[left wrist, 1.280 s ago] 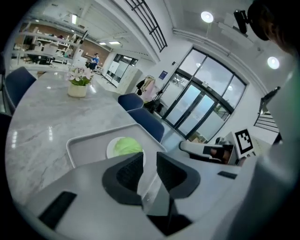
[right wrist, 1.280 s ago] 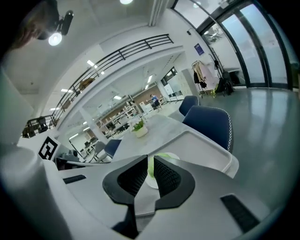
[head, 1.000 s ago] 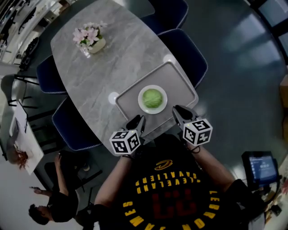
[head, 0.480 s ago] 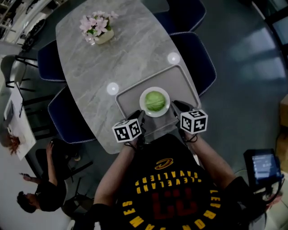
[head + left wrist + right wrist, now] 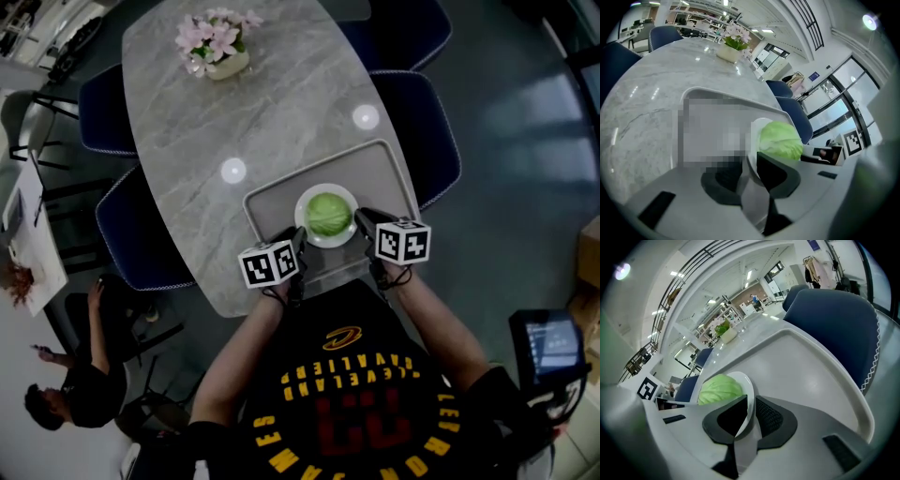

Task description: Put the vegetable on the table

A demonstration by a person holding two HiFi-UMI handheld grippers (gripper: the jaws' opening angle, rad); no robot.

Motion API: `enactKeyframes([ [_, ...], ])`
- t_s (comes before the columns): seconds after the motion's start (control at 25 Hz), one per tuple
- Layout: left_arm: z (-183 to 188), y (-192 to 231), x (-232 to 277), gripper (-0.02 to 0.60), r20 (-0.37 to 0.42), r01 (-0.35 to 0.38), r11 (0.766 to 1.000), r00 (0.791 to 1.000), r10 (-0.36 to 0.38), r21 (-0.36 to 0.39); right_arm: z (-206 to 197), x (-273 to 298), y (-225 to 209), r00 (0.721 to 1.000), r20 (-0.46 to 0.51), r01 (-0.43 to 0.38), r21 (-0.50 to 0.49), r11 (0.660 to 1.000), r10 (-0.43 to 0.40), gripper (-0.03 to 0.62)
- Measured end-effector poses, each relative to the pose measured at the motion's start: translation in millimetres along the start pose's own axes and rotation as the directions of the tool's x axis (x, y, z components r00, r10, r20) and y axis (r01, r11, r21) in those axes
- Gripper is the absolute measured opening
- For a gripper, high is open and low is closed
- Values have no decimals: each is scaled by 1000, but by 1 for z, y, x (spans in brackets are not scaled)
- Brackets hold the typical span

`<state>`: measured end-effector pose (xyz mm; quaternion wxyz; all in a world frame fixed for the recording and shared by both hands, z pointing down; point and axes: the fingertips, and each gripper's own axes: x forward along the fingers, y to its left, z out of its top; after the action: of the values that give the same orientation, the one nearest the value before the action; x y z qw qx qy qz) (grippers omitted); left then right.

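Sitting on its white plate point(image 5: 302, 208) in the middle of the grey tray point(image 5: 380, 169), the green vegetable point(image 5: 328, 214) has not yet been put on the bare table point(image 5: 262, 94). The plate's rim is pinched at about 8 o'clock by the left gripper point(image 5: 747, 161) and at about 4 o'clock by the right gripper point(image 5: 751, 404), and both sets of jaws are squeezed tight on it. Only the grab is judged to be done: the plate is yet to be lifted off the tray and set down on the stone top, maybe toward 11 o'clock, where room is seen.
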<state>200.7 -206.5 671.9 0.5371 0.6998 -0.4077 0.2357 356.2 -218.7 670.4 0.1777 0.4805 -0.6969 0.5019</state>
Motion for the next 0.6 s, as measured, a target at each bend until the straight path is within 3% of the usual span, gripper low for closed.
enactKeyframes([
  [0.44, 0, -2, 4, 89, -1, 46, 997, 999, -46, -64, -8, 7, 3, 998, -28, -47, 59, 997, 49, 43],
  [0.48, 0, -1, 4, 60, -7, 45, 997, 999, -45, -70, -8, 7, 3, 998, -31, -50, 66, 997, 52, 43],
  [0.6, 0, -1, 4, 54, -26, 39, 996, 999, -41, -80, -7, 5, 3, 997, -35, -66, 93, 993, 70, 43],
])
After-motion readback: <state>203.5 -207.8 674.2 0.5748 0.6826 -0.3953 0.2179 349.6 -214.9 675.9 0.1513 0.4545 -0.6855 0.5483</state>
